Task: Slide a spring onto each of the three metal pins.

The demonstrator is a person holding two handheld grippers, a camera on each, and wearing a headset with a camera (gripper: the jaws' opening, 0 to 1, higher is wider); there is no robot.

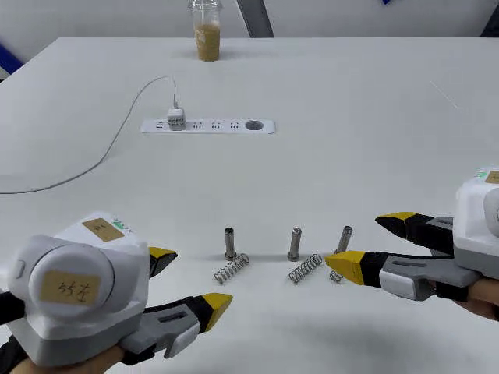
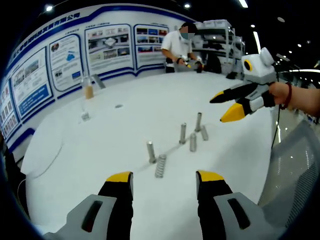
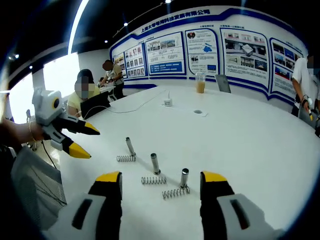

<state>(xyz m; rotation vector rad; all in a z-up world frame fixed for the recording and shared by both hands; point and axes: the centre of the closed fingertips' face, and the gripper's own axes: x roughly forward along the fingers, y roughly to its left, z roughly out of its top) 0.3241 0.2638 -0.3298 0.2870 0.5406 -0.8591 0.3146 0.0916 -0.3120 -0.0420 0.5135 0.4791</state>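
The left gripper (image 2: 165, 175) and right gripper (image 3: 161, 175) are hovering spread and empty, and between them the 3 pins (image 1: 295, 243) are standing bare, it seems, the 3 springs (image 1: 305, 268) lying beside them.

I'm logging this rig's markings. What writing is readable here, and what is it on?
"55" then a handwritten character I can't make out: yellow label on the left hand-held gripper.
Top label on that hand-held gripper: blurred.
Side label on the right hand-held gripper: cut off, unreadable.
Wall posters and their blue header: too small to read.
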